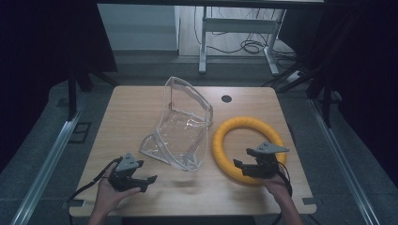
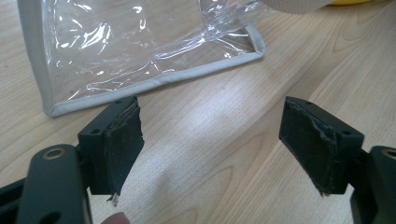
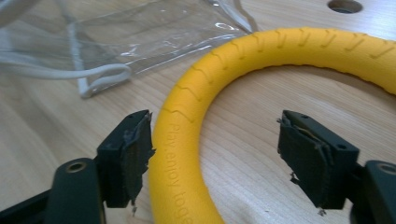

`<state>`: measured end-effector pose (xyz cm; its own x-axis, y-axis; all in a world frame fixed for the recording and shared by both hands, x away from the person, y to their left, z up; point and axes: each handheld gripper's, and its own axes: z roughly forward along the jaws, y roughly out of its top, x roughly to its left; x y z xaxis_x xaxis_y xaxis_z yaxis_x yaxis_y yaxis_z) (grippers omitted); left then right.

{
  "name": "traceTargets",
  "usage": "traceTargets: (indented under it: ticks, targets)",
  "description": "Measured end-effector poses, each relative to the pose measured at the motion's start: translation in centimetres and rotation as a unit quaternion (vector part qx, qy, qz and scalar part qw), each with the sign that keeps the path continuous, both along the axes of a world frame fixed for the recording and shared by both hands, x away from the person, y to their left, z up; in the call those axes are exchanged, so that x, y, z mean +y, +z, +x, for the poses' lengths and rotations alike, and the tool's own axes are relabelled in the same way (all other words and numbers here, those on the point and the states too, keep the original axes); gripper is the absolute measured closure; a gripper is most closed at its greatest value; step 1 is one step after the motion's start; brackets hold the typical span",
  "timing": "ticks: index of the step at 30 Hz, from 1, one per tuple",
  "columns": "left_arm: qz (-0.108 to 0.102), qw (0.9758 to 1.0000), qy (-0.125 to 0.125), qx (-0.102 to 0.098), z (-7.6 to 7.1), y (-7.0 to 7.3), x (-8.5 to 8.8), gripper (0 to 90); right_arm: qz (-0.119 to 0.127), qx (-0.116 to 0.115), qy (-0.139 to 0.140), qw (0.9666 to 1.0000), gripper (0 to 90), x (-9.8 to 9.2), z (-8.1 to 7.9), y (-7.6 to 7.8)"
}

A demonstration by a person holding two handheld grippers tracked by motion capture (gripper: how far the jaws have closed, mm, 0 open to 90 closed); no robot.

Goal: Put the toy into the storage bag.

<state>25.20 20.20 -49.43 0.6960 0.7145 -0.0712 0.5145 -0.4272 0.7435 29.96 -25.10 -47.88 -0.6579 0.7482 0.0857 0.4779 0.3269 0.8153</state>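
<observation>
A yellow foam ring [image 1: 224, 136] lies flat on the right half of the wooden table [image 1: 131, 105]. A clear plastic bag [image 1: 183, 129] with grey piping stands slumped at the table's middle. My right gripper [image 1: 240, 168] hovers over the ring's near arc, open. In the right gripper view the ring [image 3: 280, 46] runs up between the jaws, close beside the left pad [image 3: 135, 154], and the right pad stands well off it. My left gripper [image 1: 148, 182] is open near the front left edge. It [image 2: 212, 140] points at the bag's lower corner [image 2: 140, 51] with bare wood between the pads.
A dark cable hole [image 1: 226, 98] sits in the tabletop behind the ring. Metal rails [image 1: 44, 164] run along both sides of the table on the floor. A desk frame with cables [image 1: 244, 33] stands beyond the far edge.
</observation>
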Motion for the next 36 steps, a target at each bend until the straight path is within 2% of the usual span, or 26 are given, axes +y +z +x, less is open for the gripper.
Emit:
traceTargets:
  ticks: [7,12,23,30,31,34,35,36]
  targets:
    - [-0.003,1.0,0.001,0.002,-0.2,0.0,-0.1,21.3,0.012,-0.013,0.012,0.9998,30.6,-0.6,-0.5,0.1]
    - [-0.004,1.0,0.0,0.004,-0.2,0.0,-0.2,21.3,0.021,-0.006,0.0,0.9998,30.4,-1.4,-0.6,-0.4]
    - [-0.008,0.9999,0.001,0.009,-0.2,-0.1,-0.3,21.4,0.017,0.004,-0.007,0.9998,27.7,-1.9,-0.6,-0.1]
    - [-0.007,0.9999,0.0,0.011,-0.1,-0.2,-0.4,21.4,-0.006,0.031,0.014,0.9994,27.8,-2.0,-0.1,0.5]
    - [-0.007,0.9999,0.001,0.011,-0.2,-0.2,-0.4,21.4,-0.028,0.035,0.024,0.9987,27.6,-1.6,0.1,0.9]
    - [-0.005,0.9999,0.001,0.01,-0.2,-0.1,-0.3,21.4,-0.043,0.039,0.034,0.9977,27.5,-1.1,0.2,1.2]
    - [-0.005,1.0,0.0,0.008,-0.2,-0.1,-0.3,21.4,-0.051,0.041,0.04,0.997,27.5,-0.9,0.2,1.4]
    - [-0.006,0.9999,0.001,0.008,-0.2,-0.1,-0.3,21.4,-0.07,0.045,0.052,0.9952,27.6,-0.4,0.3,1.8]
